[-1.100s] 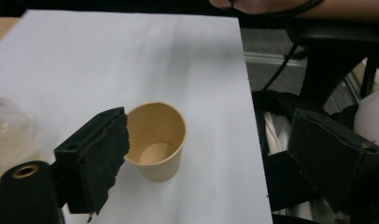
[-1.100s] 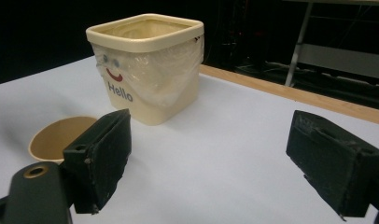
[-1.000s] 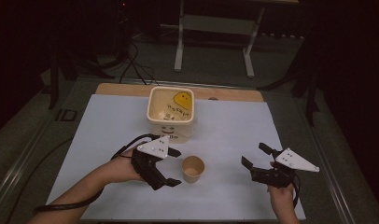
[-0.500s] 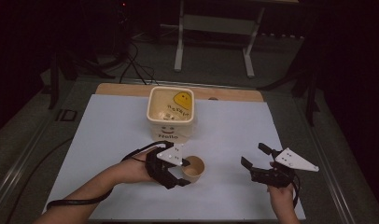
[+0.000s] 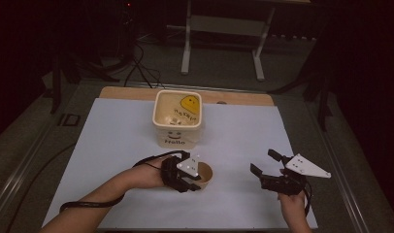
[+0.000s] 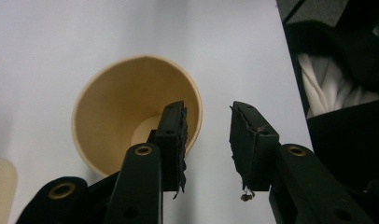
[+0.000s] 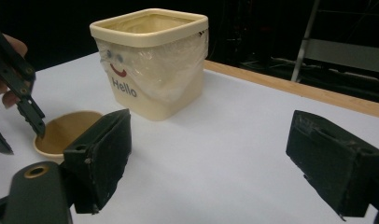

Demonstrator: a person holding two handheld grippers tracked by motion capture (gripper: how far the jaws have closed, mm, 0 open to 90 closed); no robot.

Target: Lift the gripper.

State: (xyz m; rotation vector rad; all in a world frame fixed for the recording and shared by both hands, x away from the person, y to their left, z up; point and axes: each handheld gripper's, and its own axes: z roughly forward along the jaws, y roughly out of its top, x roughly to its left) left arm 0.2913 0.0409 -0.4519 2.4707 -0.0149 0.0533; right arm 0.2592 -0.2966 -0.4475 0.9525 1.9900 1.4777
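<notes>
your left gripper point(image 5: 194, 180) has been closing astride the rim of the one paper cup point(image 5: 204, 174) without clamping it, your right gripper point(image 5: 265, 170) gapes empty, one tub point(image 5: 177, 119) behind.

The high view is dim: light falls from above on the pale blue sheet covering the counter point(image 5: 117, 145), while the room behind sinks into near black. Grain softens fine detail there. In the left gripper view the sheet glares almost white and the close black fingers point(image 6: 176, 135) are slightly soft. The right gripper view is sharper, with faint shadows under the cream plastic tub point(image 7: 152, 65).
</notes>
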